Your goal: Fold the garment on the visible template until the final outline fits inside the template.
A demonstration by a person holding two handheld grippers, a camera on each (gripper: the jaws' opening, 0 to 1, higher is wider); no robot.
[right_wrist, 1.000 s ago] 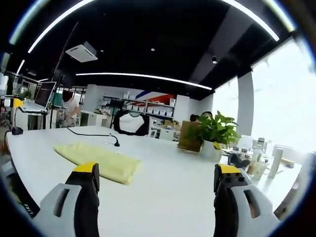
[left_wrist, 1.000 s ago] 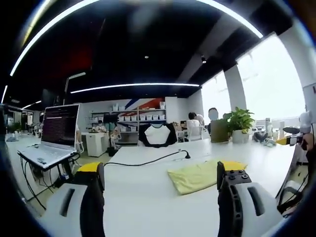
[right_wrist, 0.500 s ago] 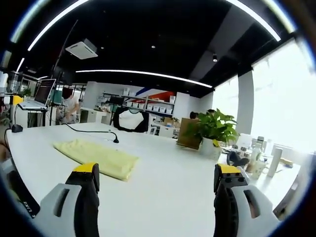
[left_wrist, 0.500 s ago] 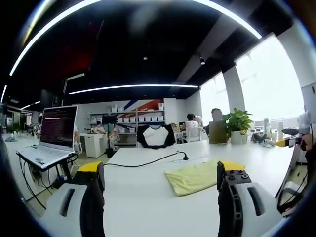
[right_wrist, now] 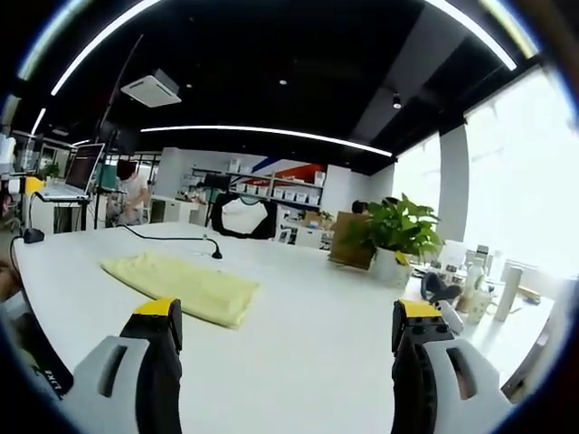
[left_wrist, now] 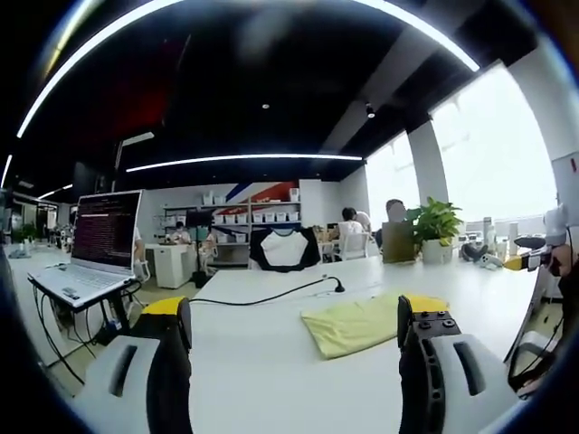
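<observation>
only cams drifted; garment [right_wrist: 181, 286] unmoved.

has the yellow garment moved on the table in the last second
No. In the left gripper view the yellow garment lies the same way below the black cable's end on the white table; slight shifts are camera motion.

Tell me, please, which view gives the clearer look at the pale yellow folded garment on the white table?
The right gripper view: the pale yellow folded garment lies there whole and unobstructed on the white table. In the left gripper view, the garment has its right end hidden behind one of that gripper's own fingers.
</observation>
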